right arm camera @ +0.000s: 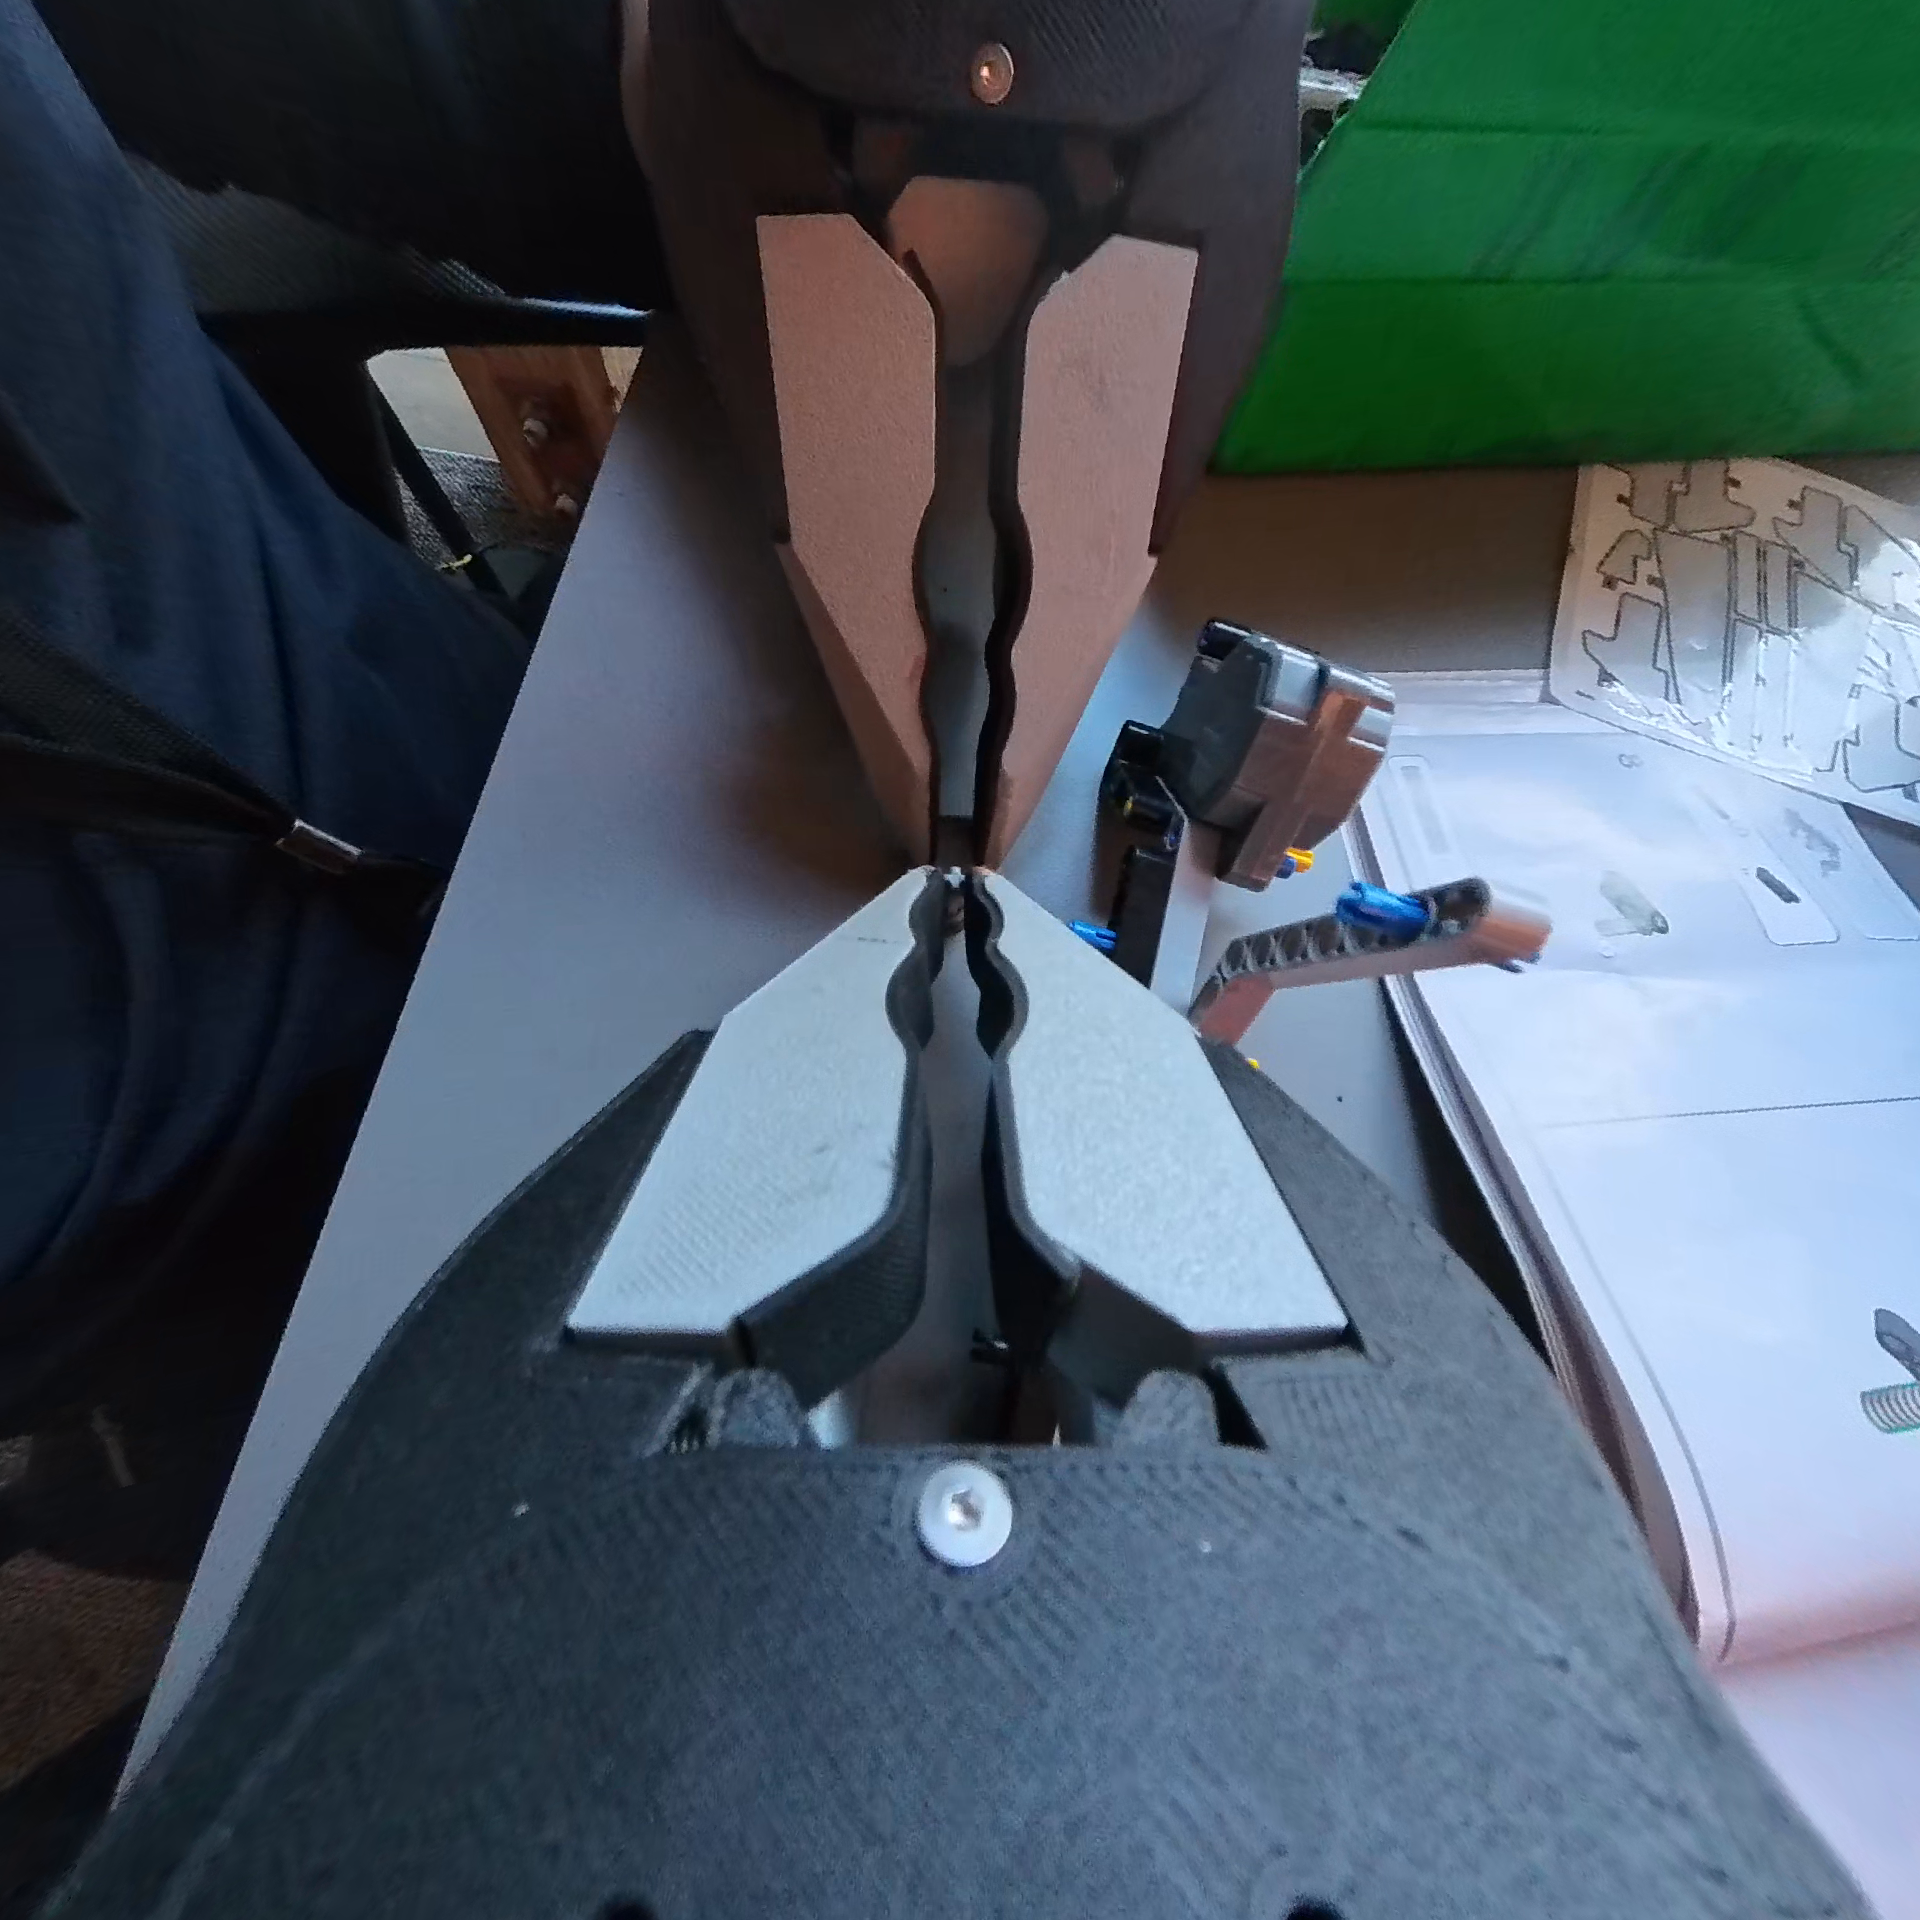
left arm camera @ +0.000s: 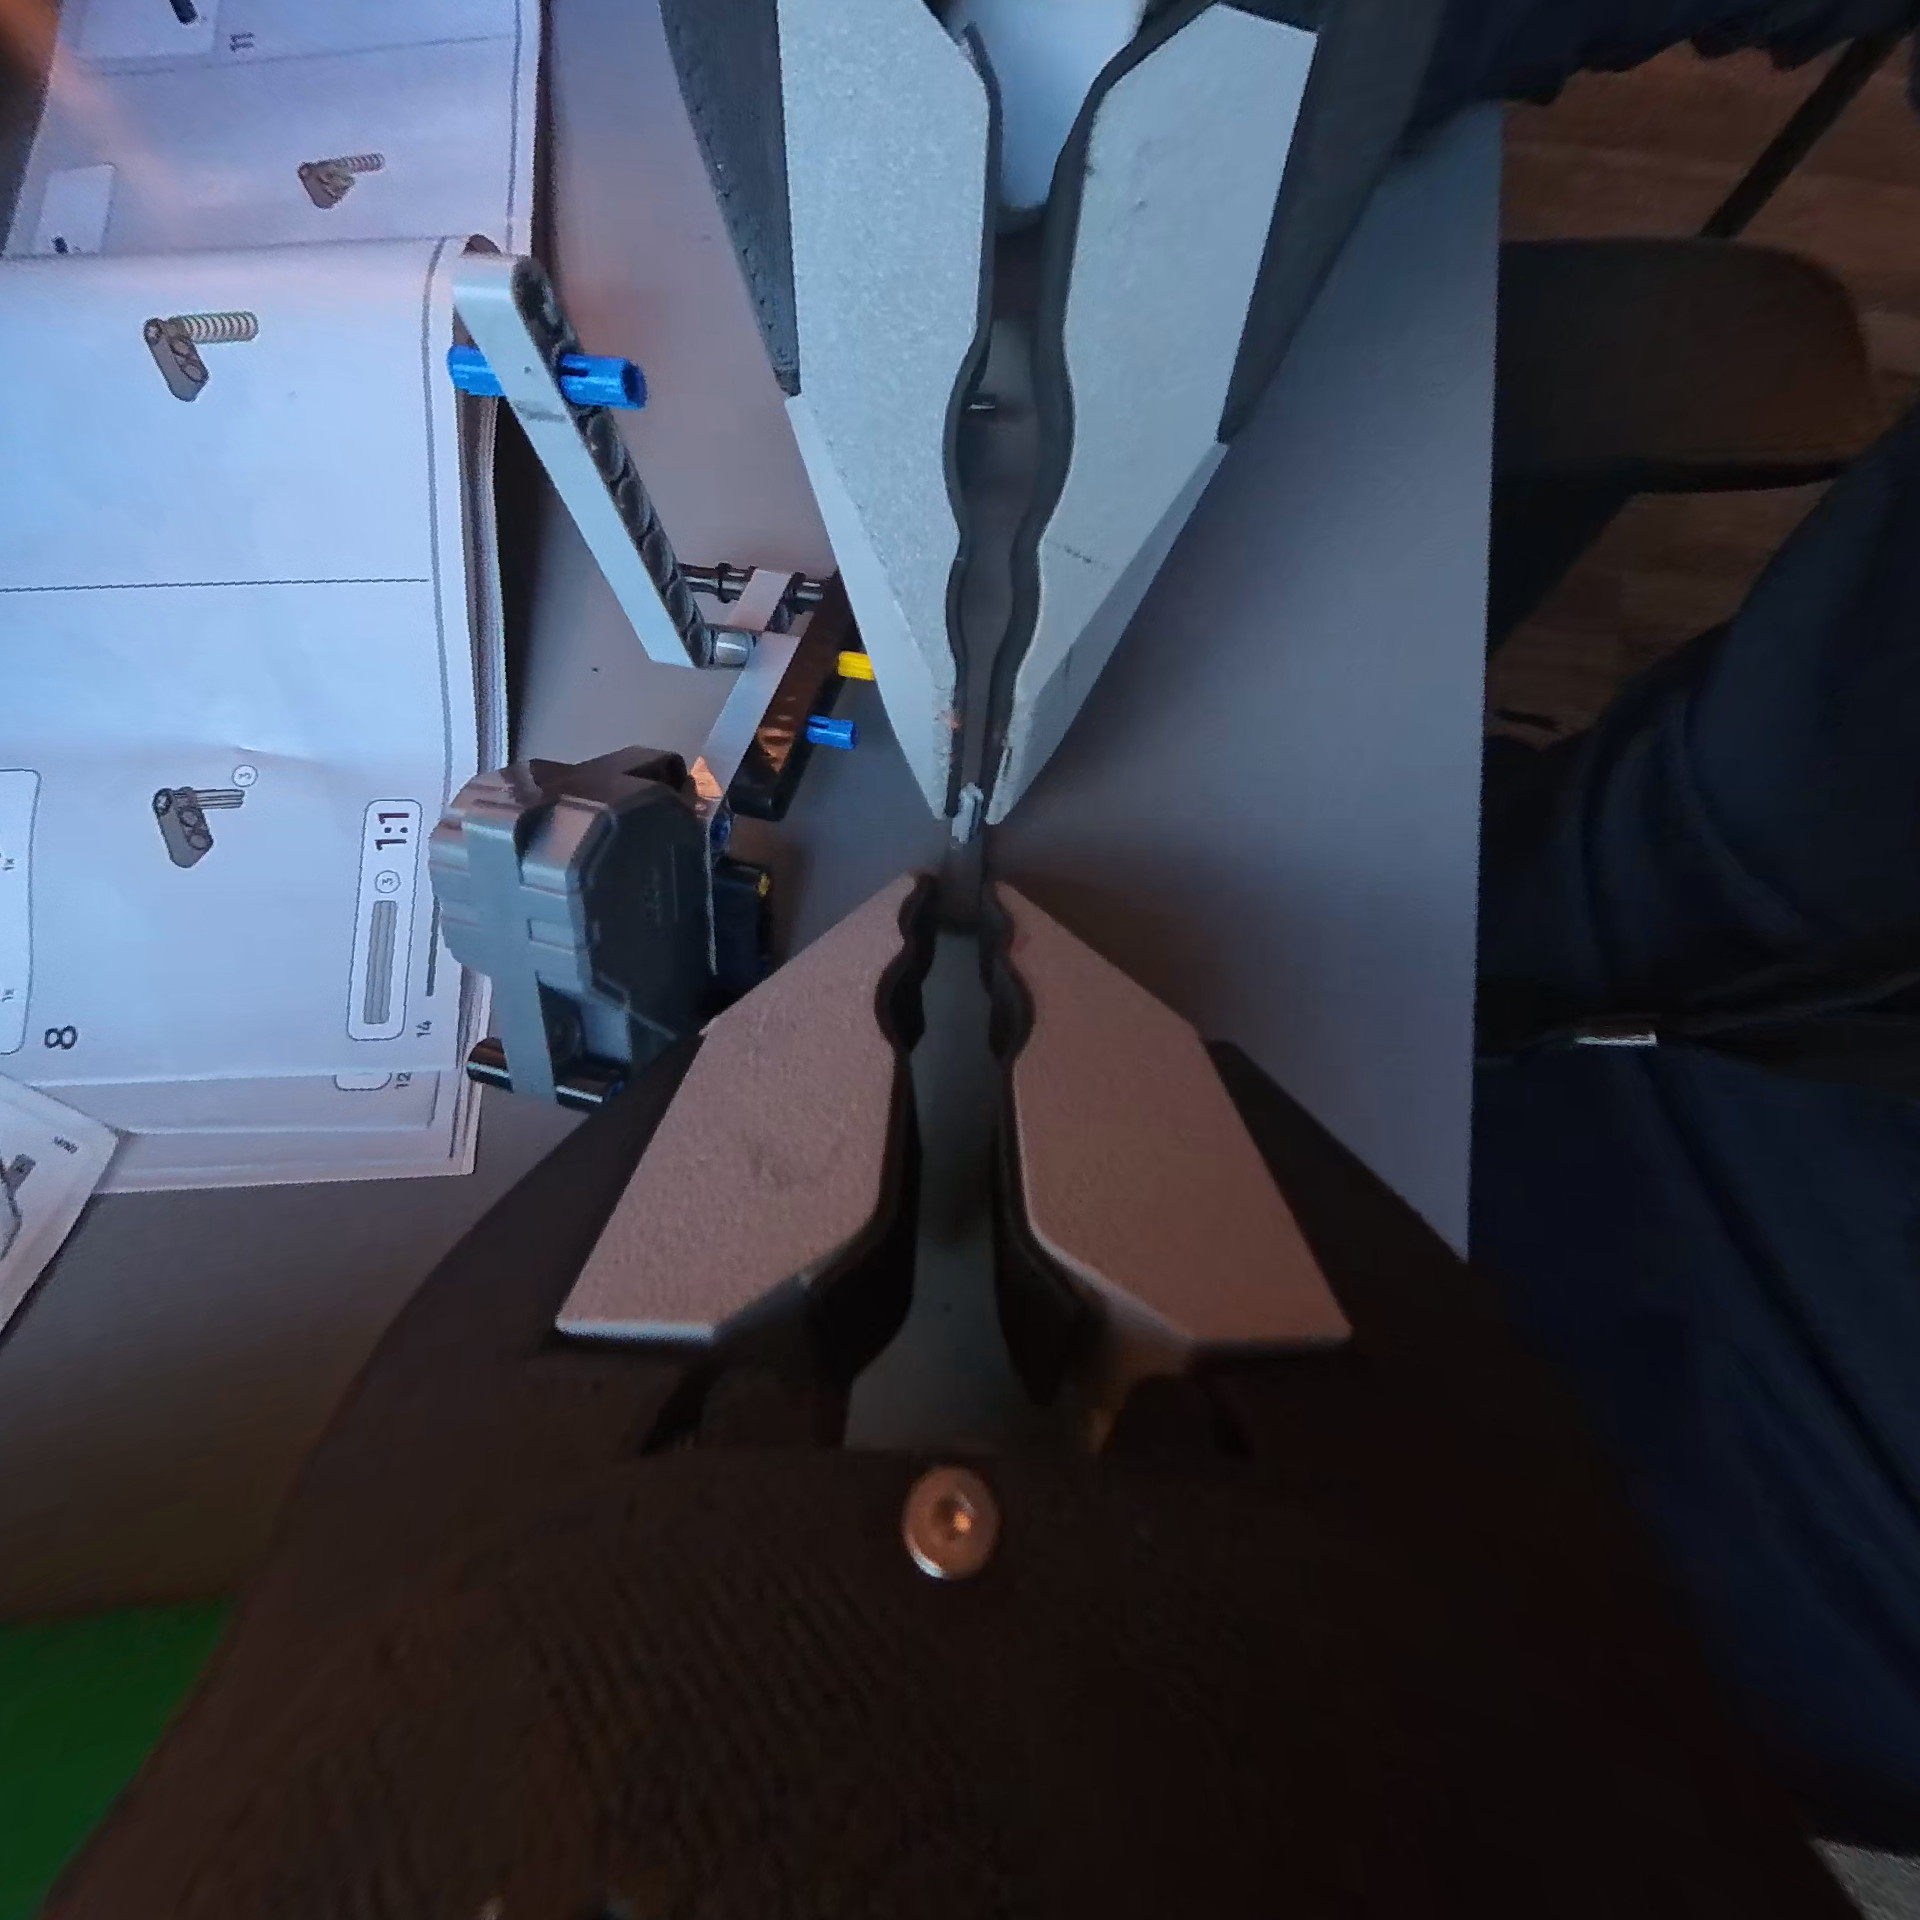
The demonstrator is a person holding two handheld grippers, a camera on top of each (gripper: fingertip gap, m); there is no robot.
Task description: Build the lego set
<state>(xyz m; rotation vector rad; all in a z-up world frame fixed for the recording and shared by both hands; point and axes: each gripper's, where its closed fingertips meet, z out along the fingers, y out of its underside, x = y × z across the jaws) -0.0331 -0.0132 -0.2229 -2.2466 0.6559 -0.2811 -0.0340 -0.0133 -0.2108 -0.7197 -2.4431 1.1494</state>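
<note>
My left gripper (left arm camera: 958, 896) and right gripper (right arm camera: 951, 885) meet tip to tip above the grey table (left arm camera: 1247, 831). The right gripper (left arm camera: 971, 816) is shut on a small light grey piece (left arm camera: 968, 812). The left gripper (right arm camera: 961, 831) is shut, with what looks like a small dark piece (right arm camera: 958, 834) between its tips, touching the grey piece. Beside them lies the partial build: a grey motor block (left arm camera: 582, 914), a long grey beam with blue pins (left arm camera: 582, 468) and a black beam (left arm camera: 790, 748). The build also shows in the right wrist view (right arm camera: 1278, 748).
The open instruction booklet (left arm camera: 208, 623) lies beyond the build and also shows in the right wrist view (right arm camera: 1662, 1143), with a sticker sheet (right arm camera: 1745, 623) on it. A green bag (right arm camera: 1610, 260) stands at the table's end. A person in dark clothing (left arm camera: 1714, 935) sits at the table's near edge.
</note>
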